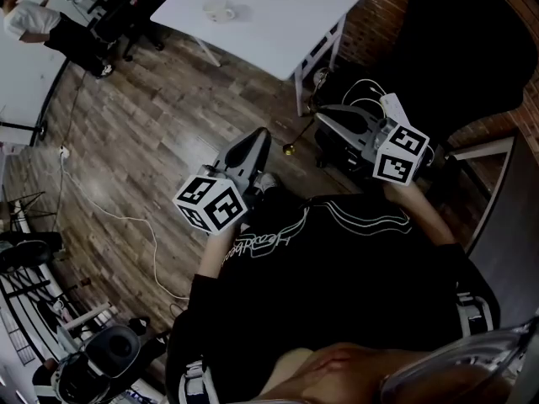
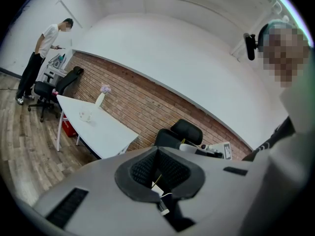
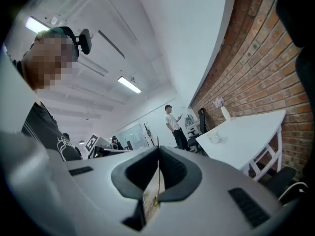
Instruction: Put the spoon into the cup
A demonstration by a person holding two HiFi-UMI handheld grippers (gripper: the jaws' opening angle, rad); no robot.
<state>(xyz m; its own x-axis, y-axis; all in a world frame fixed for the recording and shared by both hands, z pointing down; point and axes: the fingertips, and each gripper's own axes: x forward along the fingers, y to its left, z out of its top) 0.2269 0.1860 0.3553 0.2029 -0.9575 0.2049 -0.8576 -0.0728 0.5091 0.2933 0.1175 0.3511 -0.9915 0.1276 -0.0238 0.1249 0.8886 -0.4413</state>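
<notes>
Head view: a cup (image 1: 221,10) is seen on the white table (image 1: 286,32); its contents are too small to be made out. The right gripper (image 1: 320,119) is held well short of the table, jaws clamped on the spoon (image 1: 290,148). The left gripper (image 1: 258,135) is beside it, also short of the table.

Left gripper view: the jaws are pressed together, with nothing gripped. The cup is noted on the table near a vase (image 2: 100,99).

Right gripper view: only a thin gold edge of the spoon is shown between the closed jaws; the rest is hidden.
</notes>
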